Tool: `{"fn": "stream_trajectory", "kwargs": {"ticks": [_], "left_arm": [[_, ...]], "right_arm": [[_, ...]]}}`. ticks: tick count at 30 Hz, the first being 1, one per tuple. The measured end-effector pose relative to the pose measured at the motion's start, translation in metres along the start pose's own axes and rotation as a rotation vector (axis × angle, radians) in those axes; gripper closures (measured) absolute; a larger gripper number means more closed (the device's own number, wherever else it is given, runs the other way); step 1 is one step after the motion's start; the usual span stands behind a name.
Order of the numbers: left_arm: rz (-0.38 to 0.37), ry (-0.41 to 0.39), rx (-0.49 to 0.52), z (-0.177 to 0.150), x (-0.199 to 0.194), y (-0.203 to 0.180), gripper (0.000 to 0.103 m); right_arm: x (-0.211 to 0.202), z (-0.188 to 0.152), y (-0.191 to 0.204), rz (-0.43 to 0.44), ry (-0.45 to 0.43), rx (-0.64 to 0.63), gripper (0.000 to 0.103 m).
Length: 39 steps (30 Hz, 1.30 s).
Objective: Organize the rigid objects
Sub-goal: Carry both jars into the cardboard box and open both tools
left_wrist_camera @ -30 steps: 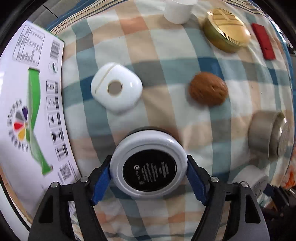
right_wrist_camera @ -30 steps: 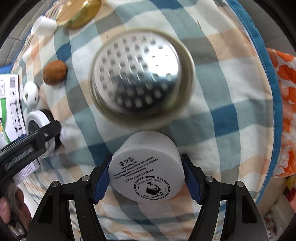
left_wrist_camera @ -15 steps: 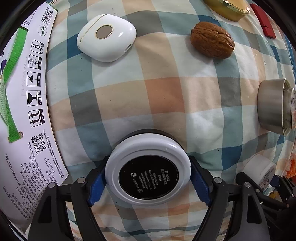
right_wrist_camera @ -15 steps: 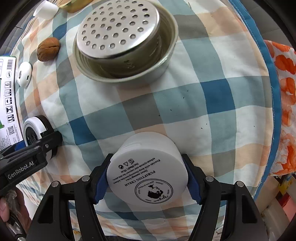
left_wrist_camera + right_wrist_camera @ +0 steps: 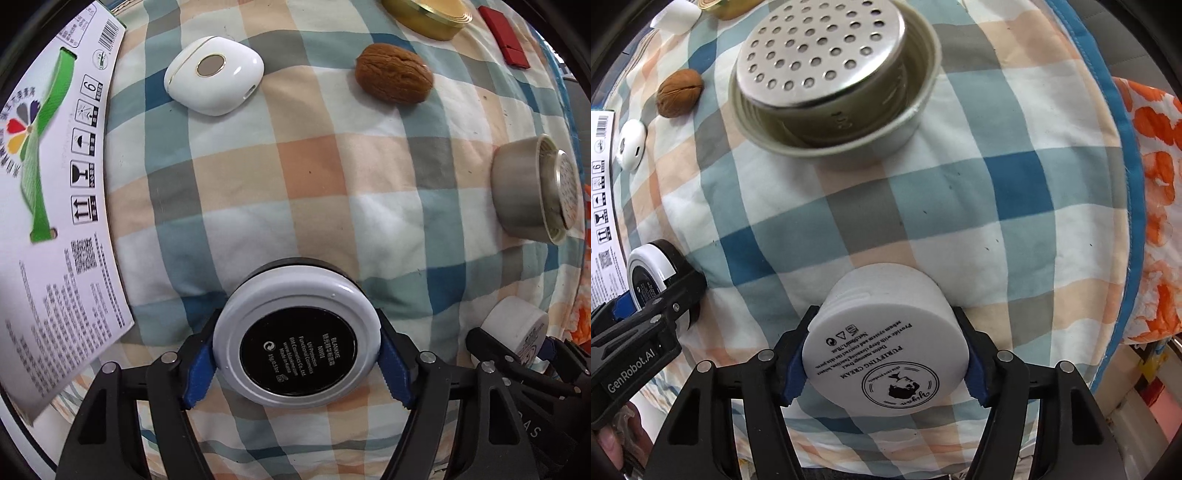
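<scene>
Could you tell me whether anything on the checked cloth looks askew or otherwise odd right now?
Yes: the perforated metal lid sits tilted in the metal tin instead of seated flat. Both held containers are bottom-up: the white cream jar and the black-and-white compact show their base labels to the cameras.

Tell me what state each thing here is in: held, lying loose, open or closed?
left gripper: shut on the compact.
compact: closed, held.
right gripper: shut on the cream jar.
cream jar: held, its printed face toward the camera.
earbud case: closed, lying loose on the cloth.
walnut: whole, lying loose.
metal cup: perforated piece sitting tilted inside it.
gold tin: lid on.
</scene>
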State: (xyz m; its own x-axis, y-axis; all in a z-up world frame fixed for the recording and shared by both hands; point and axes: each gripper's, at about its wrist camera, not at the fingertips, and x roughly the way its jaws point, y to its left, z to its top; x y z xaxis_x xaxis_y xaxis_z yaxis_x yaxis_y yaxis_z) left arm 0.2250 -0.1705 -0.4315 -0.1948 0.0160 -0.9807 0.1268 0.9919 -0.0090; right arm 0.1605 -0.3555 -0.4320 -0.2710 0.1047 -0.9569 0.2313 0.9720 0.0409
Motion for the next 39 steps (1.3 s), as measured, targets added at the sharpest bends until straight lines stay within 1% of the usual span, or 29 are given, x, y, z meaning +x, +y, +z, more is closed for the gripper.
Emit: {"fn": "stream_trajectory", "kwargs": {"ticks": [7,10,13,17,18,19,22,24,27,31,33,34,37,39], "left_arm": [[-0.029,-0.056,0.010,-0.017,-0.023,0.000,0.030],[-0.051,-0.098,0.014,-0.025,-0.043,0.001,0.030],[-0.078,-0.156,0.012,-0.032,-0.072,0.011,0.030],[-0.116,-0.235,-0.014,-0.039,-0.119,0.035,0.030],[-0.128,-0.253,-0.026,-0.045,-0.138,0.039,0.030],[-0.136,-0.268,-0.036,-0.050,-0.161,0.041,0.030],[-0.141,-0.315,-0.063,-0.057,-0.204,0.076,0.030],[-0.132,-0.345,-0.082,-0.056,-0.223,0.106,0.030],[-0.111,-0.379,-0.104,-0.048,-0.236,0.150,0.030],[-0.093,-0.393,-0.141,-0.032,-0.238,0.207,0.030],[-0.098,-0.386,-0.164,-0.018,-0.232,0.237,0.030],[-0.100,-0.381,-0.173,-0.012,-0.228,0.247,0.030],[-0.125,-0.345,-0.197,0.010,-0.210,0.284,0.030],[-0.150,-0.313,-0.213,0.025,-0.195,0.308,0.030]], "right_arm": [[-0.018,-0.008,0.004,0.049,-0.012,-0.039,0.034],[-0.032,-0.012,0.007,0.072,-0.029,-0.059,0.034],[-0.052,-0.015,0.013,0.095,-0.055,-0.089,0.034],[-0.090,-0.016,0.042,0.123,-0.104,-0.160,0.034],[-0.098,-0.017,0.050,0.129,-0.113,-0.173,0.034],[-0.111,-0.017,0.061,0.140,-0.128,-0.188,0.034],[-0.151,-0.012,0.100,0.165,-0.174,-0.241,0.034],[-0.170,-0.009,0.129,0.178,-0.198,-0.264,0.034],[-0.190,-0.006,0.184,0.200,-0.234,-0.298,0.034],[-0.193,0.011,0.260,0.207,-0.249,-0.322,0.034],[-0.193,0.020,0.297,0.210,-0.254,-0.328,0.034],[-0.188,0.027,0.316,0.213,-0.243,-0.328,0.034],[-0.176,0.046,0.362,0.205,-0.236,-0.330,0.034],[-0.161,0.058,0.384,0.191,-0.226,-0.327,0.034]]}}
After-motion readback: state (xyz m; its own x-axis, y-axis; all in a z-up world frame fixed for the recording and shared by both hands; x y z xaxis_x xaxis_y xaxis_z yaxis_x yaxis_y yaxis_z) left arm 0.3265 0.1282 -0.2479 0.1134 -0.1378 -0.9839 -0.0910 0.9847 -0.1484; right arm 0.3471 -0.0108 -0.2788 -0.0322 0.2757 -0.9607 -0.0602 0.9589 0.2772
